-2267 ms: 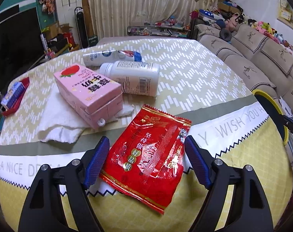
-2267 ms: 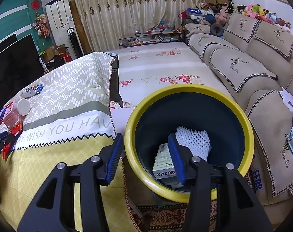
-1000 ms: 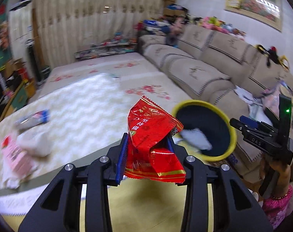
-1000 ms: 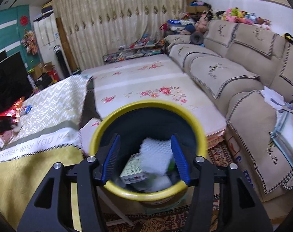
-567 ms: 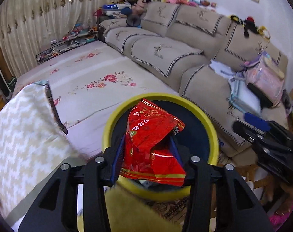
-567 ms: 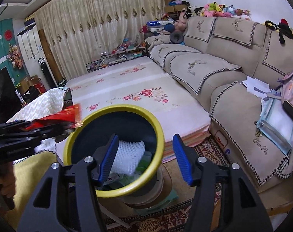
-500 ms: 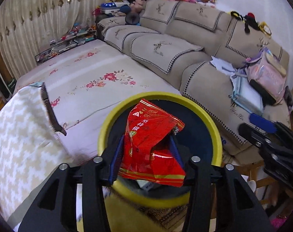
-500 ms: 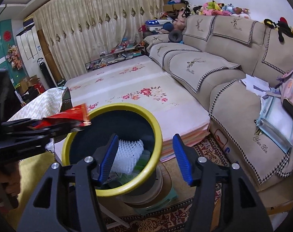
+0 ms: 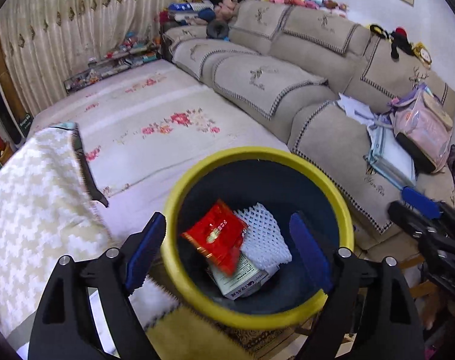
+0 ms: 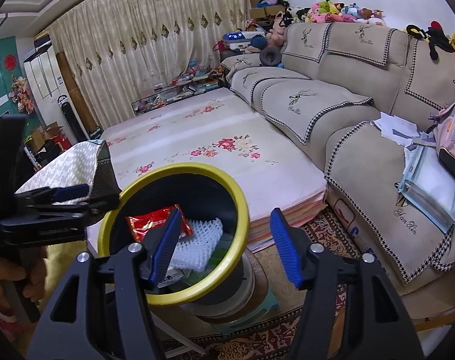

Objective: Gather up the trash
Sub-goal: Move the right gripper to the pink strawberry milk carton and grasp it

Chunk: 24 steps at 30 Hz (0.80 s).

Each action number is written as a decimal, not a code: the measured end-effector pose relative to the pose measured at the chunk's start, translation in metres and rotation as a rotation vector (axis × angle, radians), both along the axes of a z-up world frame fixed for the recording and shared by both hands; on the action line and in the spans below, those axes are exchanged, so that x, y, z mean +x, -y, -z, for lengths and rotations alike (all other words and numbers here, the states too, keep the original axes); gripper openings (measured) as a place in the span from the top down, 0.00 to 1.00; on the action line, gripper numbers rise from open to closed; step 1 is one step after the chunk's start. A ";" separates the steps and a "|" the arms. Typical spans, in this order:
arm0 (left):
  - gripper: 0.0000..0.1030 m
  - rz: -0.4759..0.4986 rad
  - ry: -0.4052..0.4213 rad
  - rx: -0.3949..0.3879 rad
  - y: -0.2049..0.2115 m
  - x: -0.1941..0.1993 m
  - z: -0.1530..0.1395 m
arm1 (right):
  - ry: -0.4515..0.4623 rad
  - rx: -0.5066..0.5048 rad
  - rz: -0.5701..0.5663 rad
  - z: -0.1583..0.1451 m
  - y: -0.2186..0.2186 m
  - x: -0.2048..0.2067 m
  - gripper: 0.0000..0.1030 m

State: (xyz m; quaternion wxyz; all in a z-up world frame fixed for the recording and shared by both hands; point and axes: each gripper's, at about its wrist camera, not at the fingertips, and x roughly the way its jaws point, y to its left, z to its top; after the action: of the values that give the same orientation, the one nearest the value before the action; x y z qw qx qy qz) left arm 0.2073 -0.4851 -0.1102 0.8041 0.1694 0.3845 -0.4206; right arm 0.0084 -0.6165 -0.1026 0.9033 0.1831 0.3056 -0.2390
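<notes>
At the far left of the left wrist view, a patterned cloth (image 9: 32, 210) is draping over the tabletop, its dark-edged corner hanging toward the floral mat (image 9: 155, 126) beside it. The left gripper (image 9: 224, 246) is hanging over the yellow-rimmed trash bin (image 9: 173, 198), pointing down into it; its fingers have just been opening and are now standing wide apart, released, with nothing pressed between them. The red snack wrapper (image 9: 217, 237) is lying loose inside the bin, tilted, resting partly on a white foam net (image 9: 263, 237) and on a small printed carton (image 9: 242, 279) underneath. To the right of the bin a beige sofa (image 9: 287, 84) is running along the wall, with papers and a pink backpack (image 9: 422, 126) lying on its near seat. At the right edge the right gripper (image 9: 419, 207) is showing as a dark, blurred shape with one blue pad.

In the right wrist view, the left gripper (image 10: 62, 201) is reaching in from the left edge over the bin rim (image 10: 239, 198), held by a hand (image 10: 5, 279) at the lower left. The wrapper (image 10: 149, 223) is sitting against the inner wall of the bin, touching the foam net (image 10: 197, 243). The right gripper (image 10: 224, 243) is hovering near the bin's right side; its fingers have been opening slightly and are gripping nothing, the left one overlapping the bin's opening and the right one showing against the patterned rug (image 10: 326, 228).
</notes>
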 end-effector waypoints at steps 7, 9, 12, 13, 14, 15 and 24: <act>0.12 -0.110 0.069 -0.073 -0.087 -0.019 -0.039 | -0.018 0.005 -0.066 0.003 -0.020 0.018 0.40; 0.10 -0.159 0.076 -0.100 -0.121 -0.022 -0.049 | -0.022 0.015 -0.099 0.004 -0.030 0.026 0.40; 0.09 -0.238 0.097 -0.123 -0.171 -0.027 -0.058 | -0.025 0.015 -0.164 0.002 -0.054 0.041 0.40; 0.09 -0.268 0.107 -0.129 -0.187 -0.029 -0.060 | -0.024 0.012 -0.187 0.002 -0.063 0.046 0.40; 0.08 -0.301 0.119 -0.136 -0.204 -0.031 -0.063 | -0.021 0.013 -0.216 0.000 -0.074 0.052 0.40; 0.07 -0.352 0.136 -0.143 -0.229 -0.033 -0.065 | -0.020 0.016 -0.240 -0.001 -0.082 0.057 0.40; 0.06 -0.651 0.203 -0.152 -0.384 -0.056 -0.067 | -0.012 0.007 -0.548 -0.016 -0.202 0.115 0.40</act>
State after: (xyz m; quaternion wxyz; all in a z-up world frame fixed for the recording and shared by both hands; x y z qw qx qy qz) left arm 0.1512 -0.1008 -0.0433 0.9406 0.0185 0.3037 -0.1508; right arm 0.1229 -0.4142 -0.0863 0.9318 0.0956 0.3499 0.0143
